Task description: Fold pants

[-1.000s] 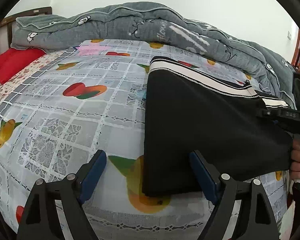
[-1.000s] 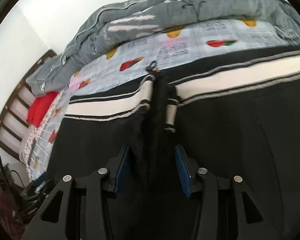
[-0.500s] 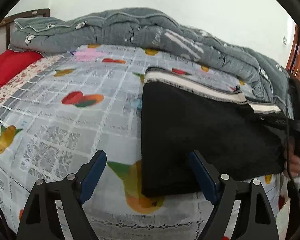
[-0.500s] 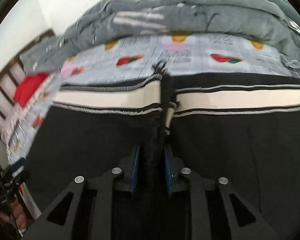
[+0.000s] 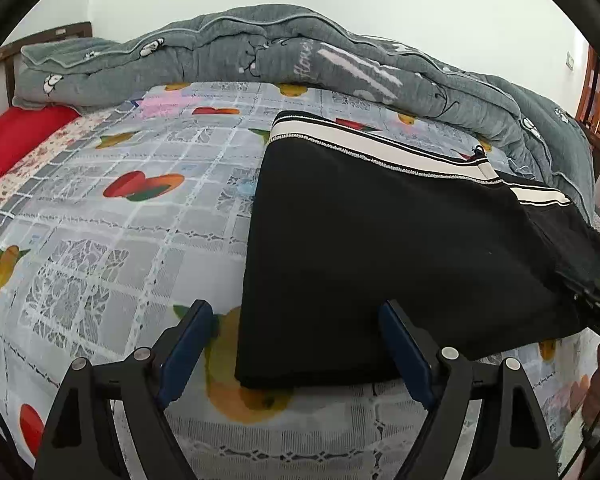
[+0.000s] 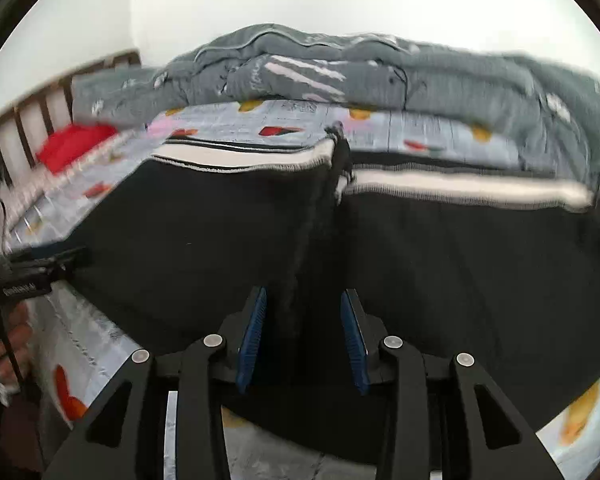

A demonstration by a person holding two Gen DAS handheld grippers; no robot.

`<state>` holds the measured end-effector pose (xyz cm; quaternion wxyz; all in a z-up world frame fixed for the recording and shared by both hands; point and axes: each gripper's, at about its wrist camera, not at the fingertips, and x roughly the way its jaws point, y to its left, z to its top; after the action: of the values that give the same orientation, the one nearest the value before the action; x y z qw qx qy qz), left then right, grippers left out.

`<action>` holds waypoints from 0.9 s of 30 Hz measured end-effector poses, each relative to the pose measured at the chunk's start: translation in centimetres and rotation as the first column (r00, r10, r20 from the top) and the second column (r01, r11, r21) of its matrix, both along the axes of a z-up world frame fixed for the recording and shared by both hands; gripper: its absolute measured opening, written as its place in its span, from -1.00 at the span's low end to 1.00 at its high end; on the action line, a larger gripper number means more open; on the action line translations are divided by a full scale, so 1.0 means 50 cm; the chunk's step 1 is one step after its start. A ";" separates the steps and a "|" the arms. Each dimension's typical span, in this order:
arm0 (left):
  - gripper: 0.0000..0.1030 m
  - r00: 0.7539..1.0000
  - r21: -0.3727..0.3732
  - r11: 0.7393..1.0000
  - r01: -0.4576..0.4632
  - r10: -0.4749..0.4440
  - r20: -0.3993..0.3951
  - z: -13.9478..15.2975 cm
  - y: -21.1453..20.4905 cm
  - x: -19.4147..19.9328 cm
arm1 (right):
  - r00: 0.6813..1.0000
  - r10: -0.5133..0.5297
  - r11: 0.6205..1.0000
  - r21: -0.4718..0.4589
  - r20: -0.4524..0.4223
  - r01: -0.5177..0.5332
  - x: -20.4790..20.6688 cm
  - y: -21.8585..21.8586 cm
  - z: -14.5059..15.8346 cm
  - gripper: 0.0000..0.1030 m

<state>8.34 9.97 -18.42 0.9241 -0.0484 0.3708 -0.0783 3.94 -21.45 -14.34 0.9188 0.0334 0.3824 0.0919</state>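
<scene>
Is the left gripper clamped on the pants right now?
No. The left gripper stands wide open over the near corner of the black pants, its blue pads clear of the cloth.

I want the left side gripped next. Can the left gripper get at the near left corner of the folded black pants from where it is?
Probably yes. The left gripper is open and empty, and the pants corner lies flat on the bedsheet right between its fingers, with nothing in the way.
</scene>
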 end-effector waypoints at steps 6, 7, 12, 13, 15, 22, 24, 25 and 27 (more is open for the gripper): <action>0.63 1.000 -0.025 1.000 -0.004 0.003 -0.023 0.004 0.019 -0.006 | 0.999 -0.039 0.995 0.093 0.009 0.038 -0.036 -0.017 -0.008 -0.29; 0.63 1.000 -0.026 1.000 -0.005 0.005 -0.023 0.005 0.020 -0.006 | 0.999 -0.036 0.995 0.091 0.005 0.035 -0.039 -0.015 -0.008 -0.29; 0.62 1.000 -0.053 0.998 -0.020 0.019 -0.019 0.004 0.026 -0.010 | 1.000 -0.020 0.998 0.056 0.001 0.020 -0.053 -0.012 -0.017 -0.29; 0.61 1.000 -0.067 0.998 -0.019 0.018 -0.015 0.003 0.027 -0.012 | 1.000 -0.019 0.999 0.047 0.005 0.019 -0.058 -0.012 -0.015 -0.29; 0.61 1.000 -0.094 0.995 -0.012 0.011 -0.010 0.003 0.028 -0.016 | 1.000 -0.019 0.999 0.035 0.008 0.018 -0.067 -0.013 -0.010 -0.29; 0.61 1.000 -0.185 0.982 0.021 -0.024 -0.015 0.004 0.033 -0.010 | 0.997 -0.076 0.997 0.028 0.026 0.075 -0.096 -0.058 0.017 -0.29; 0.60 0.999 -0.202 0.979 0.026 -0.030 -0.019 0.004 0.033 -0.002 | 0.993 -0.110 0.993 0.045 0.046 0.108 -0.108 -0.086 0.031 -0.29; 0.59 0.999 -0.207 0.978 0.025 -0.030 -0.020 0.003 0.033 0.001 | 0.989 -0.134 0.990 0.046 0.059 0.132 -0.114 -0.101 0.039 -0.29; 0.53 0.999 -0.222 0.975 0.022 -0.028 -0.022 0.003 0.033 0.004 | 0.976 -0.198 0.980 0.015 0.089 0.197 -0.126 -0.139 0.058 -0.28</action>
<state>8.55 11.60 -18.28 0.9072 -0.1474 0.3719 -0.1302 -2.34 -28.40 -11.46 0.9395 0.0697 0.3354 0.0028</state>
